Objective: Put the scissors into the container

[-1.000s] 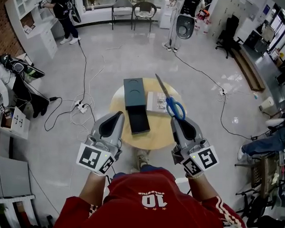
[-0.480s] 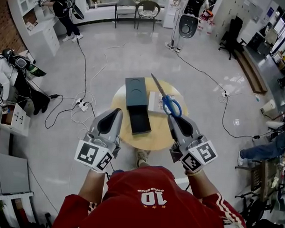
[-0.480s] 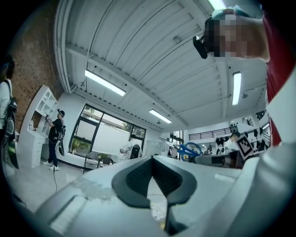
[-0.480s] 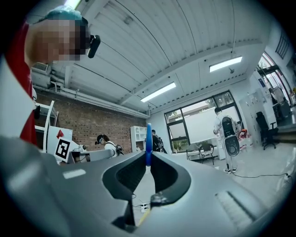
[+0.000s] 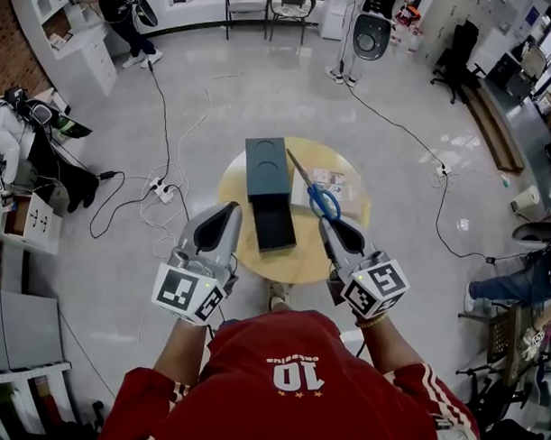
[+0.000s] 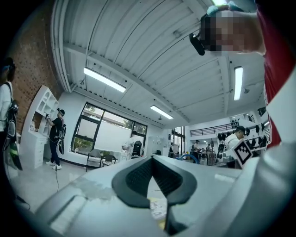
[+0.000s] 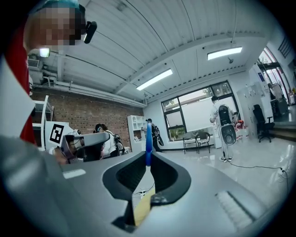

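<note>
Steep look down on a round wooden table (image 5: 296, 265) at frame centre, with pale floor open all round its edge and only a power strip (image 5: 165, 192) close by at left. Left of centre on the tabletop, a long, dark container (image 5: 274, 222). Just right of it, blue-handled scissors (image 5: 310, 183) clenched by the handles in the right gripper (image 5: 327, 222) — blades slanting to the upper left, tip at the container's upper right edge, white paper (image 5: 342, 183) beneath. At lower left, the left gripper (image 5: 227, 213), tip at the table's left edge, jaws closed together on nothing — apart from the container.
</note>
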